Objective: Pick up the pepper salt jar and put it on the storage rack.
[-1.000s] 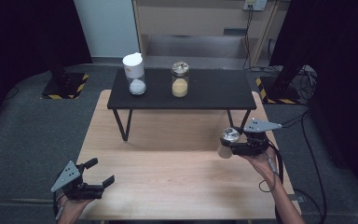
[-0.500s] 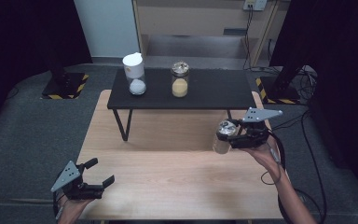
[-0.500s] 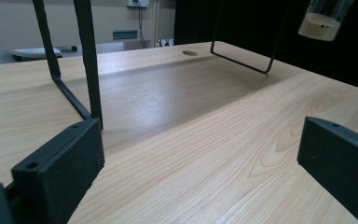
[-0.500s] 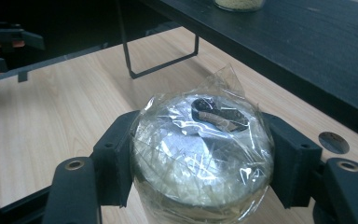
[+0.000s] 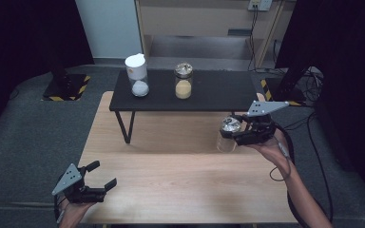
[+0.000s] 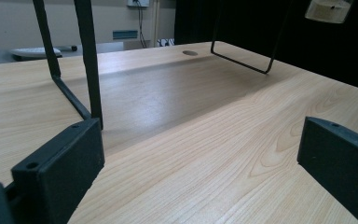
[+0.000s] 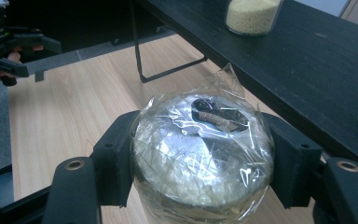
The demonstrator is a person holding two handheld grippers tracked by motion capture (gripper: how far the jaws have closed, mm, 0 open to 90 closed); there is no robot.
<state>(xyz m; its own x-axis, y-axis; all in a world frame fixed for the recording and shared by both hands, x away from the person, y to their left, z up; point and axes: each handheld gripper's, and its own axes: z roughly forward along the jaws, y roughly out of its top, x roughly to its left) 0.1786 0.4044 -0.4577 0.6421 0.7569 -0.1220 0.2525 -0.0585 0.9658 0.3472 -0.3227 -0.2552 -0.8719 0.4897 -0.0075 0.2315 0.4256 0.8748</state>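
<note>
R gripper (image 5: 241, 134) clamped on jar (image 5: 228, 134) near its foil/plastic-wrapped top, held off the desk (image 5: 171, 175) just by the black shelf (image 5: 218, 90), prob headed up beside grain jar (image 5: 183, 81). L gripper (image 5: 102, 180) jaws apart, empty, parked low at desk's near corner.

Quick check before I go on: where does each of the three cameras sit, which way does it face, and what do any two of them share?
High view: above the person's side, looking forward and down at the wooden table; both forearms, left tongs and right tongs show.
Left gripper view: low over the table, facing the black shelf's legs; its own open jaws show.
Right gripper view: behind its jaws, shut on the film-covered jar, facing the black shelf.
Shared: the right gripper view and the high view both show the yellow-grain jar.
</note>
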